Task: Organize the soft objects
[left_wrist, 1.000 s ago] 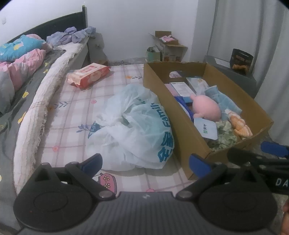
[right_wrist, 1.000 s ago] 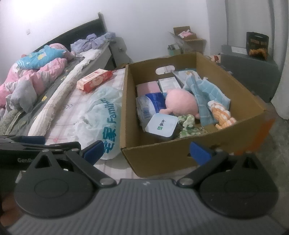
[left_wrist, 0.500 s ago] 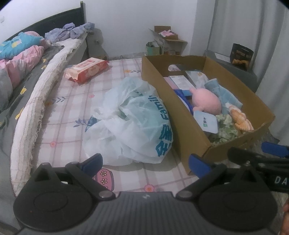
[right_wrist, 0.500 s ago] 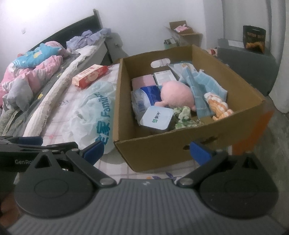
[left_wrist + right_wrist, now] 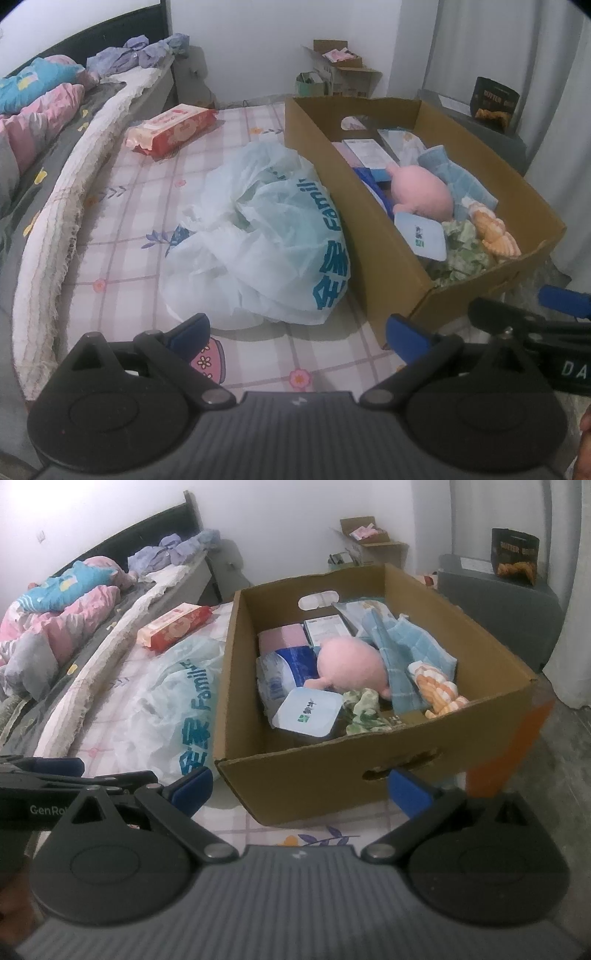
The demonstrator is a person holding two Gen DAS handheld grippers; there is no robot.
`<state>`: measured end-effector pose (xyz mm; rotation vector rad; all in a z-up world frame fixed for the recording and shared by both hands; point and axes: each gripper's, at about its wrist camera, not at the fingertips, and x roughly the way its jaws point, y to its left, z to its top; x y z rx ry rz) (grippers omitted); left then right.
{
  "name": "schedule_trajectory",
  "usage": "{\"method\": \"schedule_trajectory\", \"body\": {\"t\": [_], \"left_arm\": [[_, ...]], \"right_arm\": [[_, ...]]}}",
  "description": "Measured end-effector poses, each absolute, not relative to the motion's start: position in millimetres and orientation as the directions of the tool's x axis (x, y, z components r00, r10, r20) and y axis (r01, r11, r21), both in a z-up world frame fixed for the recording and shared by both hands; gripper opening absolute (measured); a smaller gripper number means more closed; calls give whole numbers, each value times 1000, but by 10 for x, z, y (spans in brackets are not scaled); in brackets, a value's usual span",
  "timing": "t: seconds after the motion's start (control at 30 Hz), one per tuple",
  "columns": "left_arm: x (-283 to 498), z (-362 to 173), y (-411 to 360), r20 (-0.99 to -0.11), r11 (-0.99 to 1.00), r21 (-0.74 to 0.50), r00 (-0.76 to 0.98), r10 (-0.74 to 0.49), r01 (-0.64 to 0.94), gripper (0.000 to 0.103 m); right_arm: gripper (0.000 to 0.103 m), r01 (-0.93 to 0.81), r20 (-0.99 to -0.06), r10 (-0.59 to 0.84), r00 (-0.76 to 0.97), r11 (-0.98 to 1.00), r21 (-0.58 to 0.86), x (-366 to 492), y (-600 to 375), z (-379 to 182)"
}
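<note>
Both grippers have eased forward and lifted a little. The cardboard box (image 5: pixel 369 771) and plastic bag (image 5: pixel 280 240) now sit slightly lower and nearer in both views.

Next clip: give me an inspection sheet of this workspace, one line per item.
Surface: checked bed sheet with flower print, bare in places.
Job's things: cardboard box on the sheet holds a pink plush toy, blue cloth, orange knitted toy, green cloth and packets.
Clutter: white plastic bag lies against the box; red wipes pack farther back.
Grippers: left gripper open, empty, low over the sheet; right gripper open, empty, facing the box front.
Cables: nothing seen.
Surroundings: bedding on the left, curtain, small boxes by the wall.
</note>
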<state>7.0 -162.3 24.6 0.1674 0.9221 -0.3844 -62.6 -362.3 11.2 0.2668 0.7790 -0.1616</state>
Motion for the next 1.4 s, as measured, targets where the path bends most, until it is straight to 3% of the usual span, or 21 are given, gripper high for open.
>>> {"method": "schedule_trajectory", "body": {"t": [1.4], "left_arm": [[94,229,-1643,-816,928,-31,527,-238,372,102]], "right_arm": [[102,233,-716,-27,697,953,192,-588,-3663,55]]}}
